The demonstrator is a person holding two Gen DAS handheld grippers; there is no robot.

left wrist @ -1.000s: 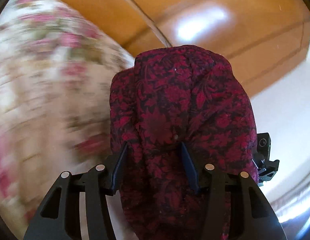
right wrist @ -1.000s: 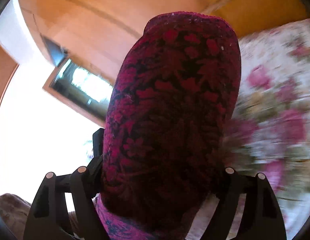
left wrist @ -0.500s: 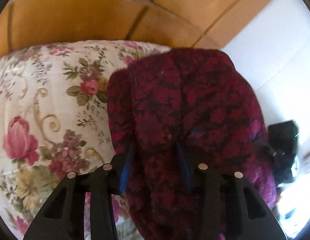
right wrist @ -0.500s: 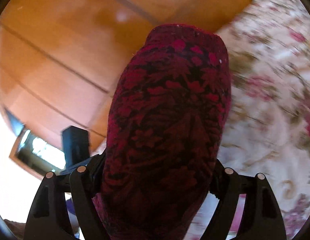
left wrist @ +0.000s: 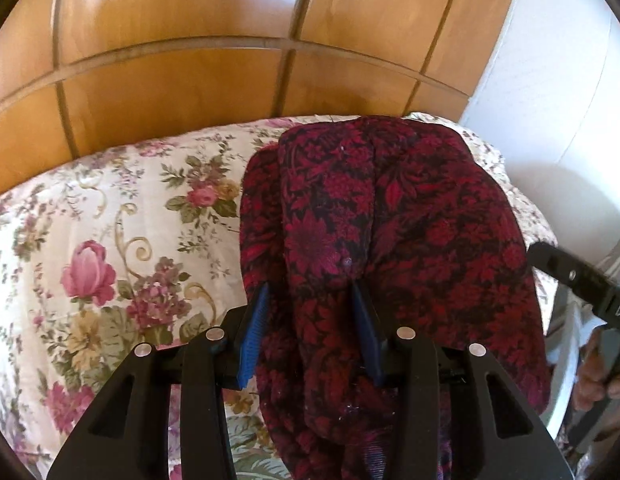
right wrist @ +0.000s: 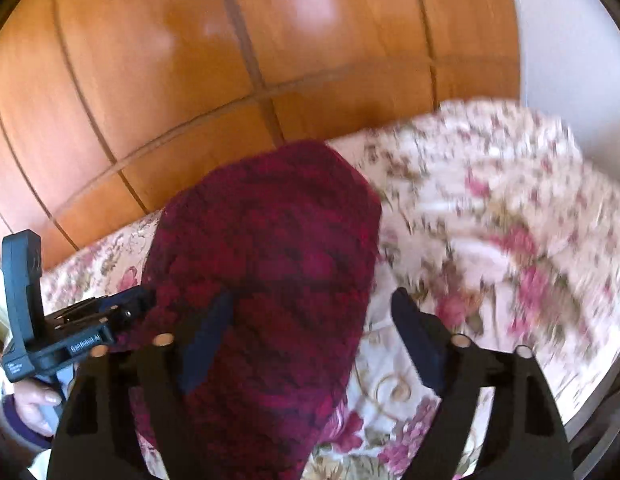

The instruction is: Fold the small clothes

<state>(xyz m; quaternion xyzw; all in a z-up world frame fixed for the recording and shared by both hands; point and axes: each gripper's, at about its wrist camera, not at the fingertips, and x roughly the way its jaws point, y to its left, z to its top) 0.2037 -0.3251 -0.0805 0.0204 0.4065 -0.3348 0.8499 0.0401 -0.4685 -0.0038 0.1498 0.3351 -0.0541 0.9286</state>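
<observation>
A dark red floral garment [left wrist: 390, 220] hangs bunched over my left gripper [left wrist: 310, 332], whose blue pads [left wrist: 254, 332] squeeze a thick fold of it. In the right wrist view the same garment [right wrist: 270, 240] drapes over the left finger of my right gripper [right wrist: 312, 298]. Its jaws are closing with cloth between them, but the right finger [right wrist: 414, 340] stands bare, a gap away from the cloth. Both grippers hover above a floral bedspread [left wrist: 110, 240], side by side. The garment's lower part is hidden.
Behind the bed stands a wooden panelled wall [left wrist: 190, 80], and a white wall [left wrist: 550, 80] is to the right. The right tool's black body [left wrist: 578, 280] and a hand [left wrist: 594, 380] show at the left view's edge. The left tool's body [right wrist: 70, 340] shows in the right view.
Both cameras swung round to face the wooden panels and the bed. The left pads drew closer on the cloth. The cloth no longer fills the right gripper's gap, and its right finger is bare.
</observation>
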